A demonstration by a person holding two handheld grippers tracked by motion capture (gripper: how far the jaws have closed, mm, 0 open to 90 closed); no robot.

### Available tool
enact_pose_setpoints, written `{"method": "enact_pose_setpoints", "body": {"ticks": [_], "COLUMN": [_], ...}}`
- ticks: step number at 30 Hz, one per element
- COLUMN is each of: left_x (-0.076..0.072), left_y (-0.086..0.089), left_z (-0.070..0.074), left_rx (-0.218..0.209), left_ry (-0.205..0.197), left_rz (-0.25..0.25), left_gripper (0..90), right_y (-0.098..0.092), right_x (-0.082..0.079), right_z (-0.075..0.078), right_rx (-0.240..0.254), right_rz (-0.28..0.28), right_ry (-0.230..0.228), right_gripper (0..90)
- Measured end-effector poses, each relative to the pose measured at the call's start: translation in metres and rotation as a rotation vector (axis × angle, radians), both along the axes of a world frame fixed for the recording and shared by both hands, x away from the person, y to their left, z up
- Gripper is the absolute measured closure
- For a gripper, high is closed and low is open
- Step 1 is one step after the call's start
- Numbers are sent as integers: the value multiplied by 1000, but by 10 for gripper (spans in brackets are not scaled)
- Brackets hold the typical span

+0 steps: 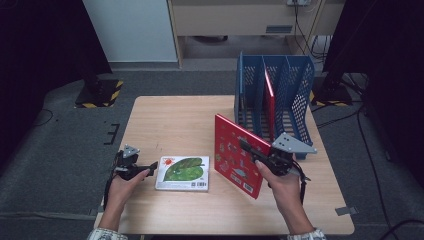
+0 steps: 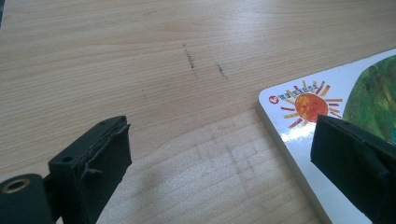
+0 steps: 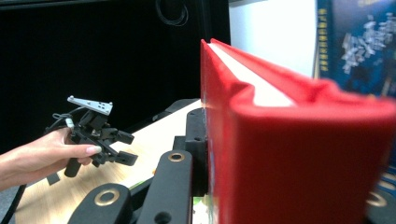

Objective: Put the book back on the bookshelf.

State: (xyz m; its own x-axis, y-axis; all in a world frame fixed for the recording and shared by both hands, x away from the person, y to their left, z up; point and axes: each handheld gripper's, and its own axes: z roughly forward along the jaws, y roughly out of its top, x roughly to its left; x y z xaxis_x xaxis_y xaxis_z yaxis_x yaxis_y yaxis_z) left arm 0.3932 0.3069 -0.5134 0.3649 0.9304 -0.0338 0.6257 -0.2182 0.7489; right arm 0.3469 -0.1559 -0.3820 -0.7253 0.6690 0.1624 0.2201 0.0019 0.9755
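Observation:
My right gripper (image 1: 253, 151) is shut on a red picture book (image 1: 235, 156), held upright on its edge above the table's right half. In the right gripper view the red book's spine and top edge (image 3: 289, 140) loom close, with a black jaw pressed flat on its cover. A white book with a green leaf and an orange sun (image 1: 182, 173) lies flat near the front. My left gripper (image 1: 146, 169) stands open just left of it. In the left gripper view the flat book's corner (image 2: 299, 112) lies under the right-hand jaw.
A blue mesh file rack (image 1: 295, 95) stands at the back right of the wooden table (image 1: 170, 125), with another red book (image 1: 270, 100) upright in one slot. Bare tabletop lies between the rack and the left edge. The left gripper (image 3: 122, 148) is visible far off.

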Motion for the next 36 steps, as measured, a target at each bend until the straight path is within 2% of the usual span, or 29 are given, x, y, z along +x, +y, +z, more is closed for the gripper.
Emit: {"method": "enact_pose_setpoints", "body": {"ticks": [11,24,30,36], "left_x": [1,0,1,0], "left_y": [-1,-2,-2,-3], "left_z": [-1,-1,-2,-2], "left_rx": [9,13,15,18], "left_ry": [8,12,11,10], "left_rz": [-1,-1,0,-2], "left_gripper": [40,40,40,40], "right_y": [-31,-58,-67,-71], "right_x": [-10,-22,-28,-29], "right_z": [-1,-2,8,26], "right_rx": [7,-5,12,25], "right_rz": [-49,-97,-113,-130], "right_ry": [2,7,20,0], "right_gripper": [796,796,796,796]}}
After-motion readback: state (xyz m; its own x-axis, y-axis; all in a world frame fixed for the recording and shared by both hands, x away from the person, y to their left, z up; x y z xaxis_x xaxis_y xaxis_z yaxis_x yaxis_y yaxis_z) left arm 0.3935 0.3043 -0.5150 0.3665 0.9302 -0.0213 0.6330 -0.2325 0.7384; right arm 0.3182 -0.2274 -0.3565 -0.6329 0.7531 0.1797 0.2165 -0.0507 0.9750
